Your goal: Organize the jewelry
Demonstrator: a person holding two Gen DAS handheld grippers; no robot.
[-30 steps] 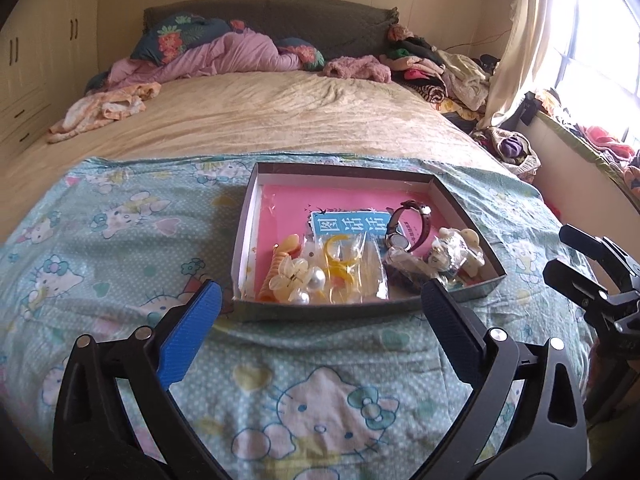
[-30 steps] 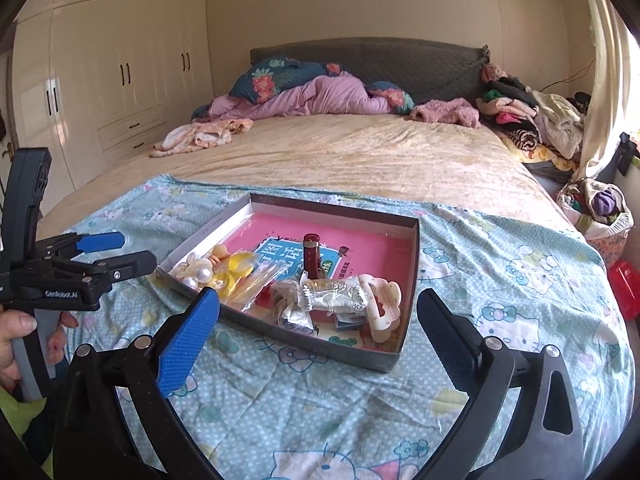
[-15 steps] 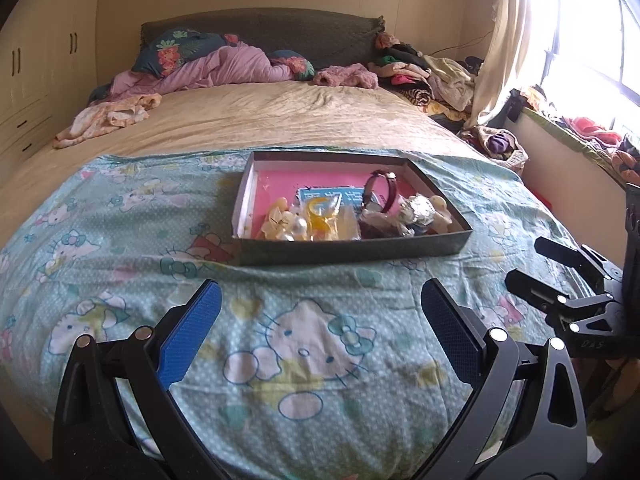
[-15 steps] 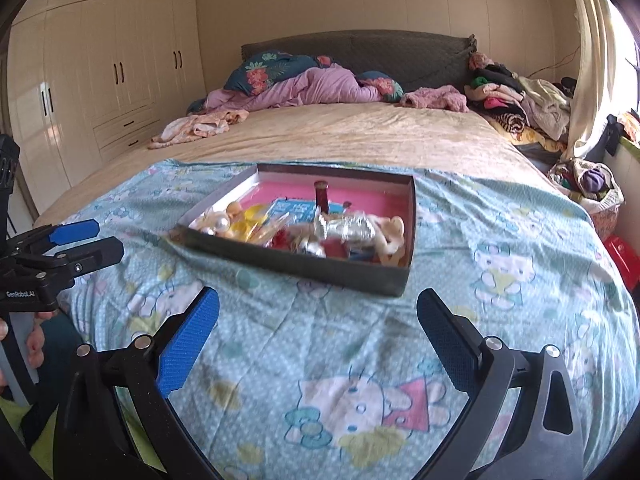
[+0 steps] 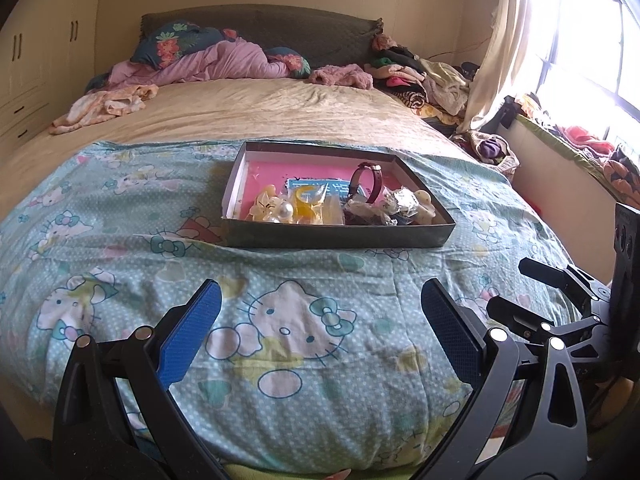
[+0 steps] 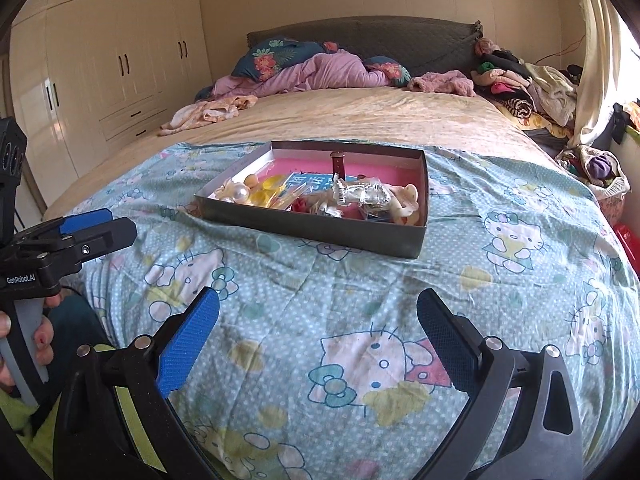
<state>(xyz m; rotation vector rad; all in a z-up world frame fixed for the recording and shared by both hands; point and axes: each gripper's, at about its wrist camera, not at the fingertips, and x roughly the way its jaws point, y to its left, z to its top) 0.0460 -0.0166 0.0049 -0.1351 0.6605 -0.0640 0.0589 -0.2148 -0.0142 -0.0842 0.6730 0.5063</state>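
Two blue-padded fingers of your left gripper (image 5: 320, 328) stand spread wide and empty above the cartoon-cat blanket (image 5: 120, 240), well short of the grey box (image 5: 336, 236), where a dark red watch (image 5: 370, 182), pearl flower clips (image 5: 272, 208) and yellow pieces in clear bags (image 5: 316, 204) crowd the near half of the pink floor. From your right wrist, the right gripper (image 6: 318, 332) is likewise released, nothing between its pads, the box (image 6: 320, 228) ahead, your left hand (image 6: 24, 344) on a handle at the left edge.
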